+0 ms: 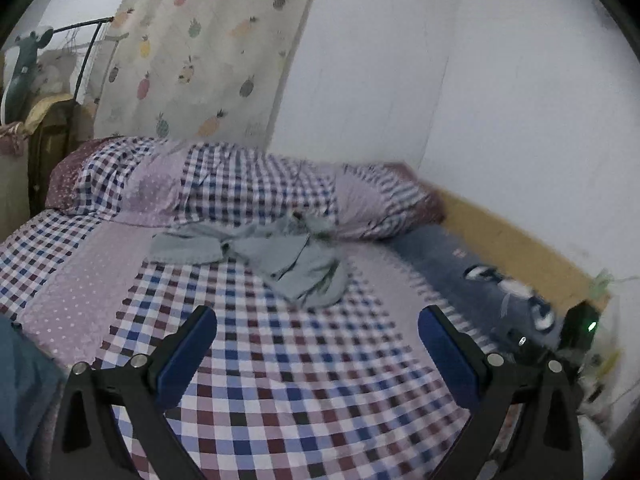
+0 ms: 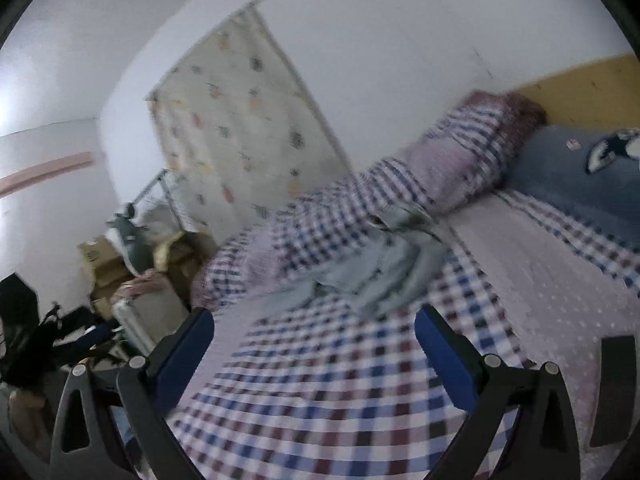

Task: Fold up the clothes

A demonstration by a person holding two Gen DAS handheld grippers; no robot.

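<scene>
A crumpled pale grey-blue garment (image 1: 280, 256) lies on the checked bedsheet (image 1: 288, 380), just in front of the rolled quilt. My left gripper (image 1: 318, 320) hovers above the sheet short of the garment, open, with nothing between its blue pads (image 1: 188, 356). The right wrist view shows the same garment (image 2: 376, 272) beyond my right gripper (image 2: 314, 322), which is also open and holds nothing. Both views are blurred.
A rolled checked quilt (image 1: 224, 184) lies across the bed behind the garment. A dark blue pillow (image 1: 480, 280) sits at the right by the wooden headboard (image 1: 516, 248). A pineapple-print curtain (image 1: 200, 48) hangs behind. Boxes and bags (image 2: 108, 272) crowd the floor left of the bed.
</scene>
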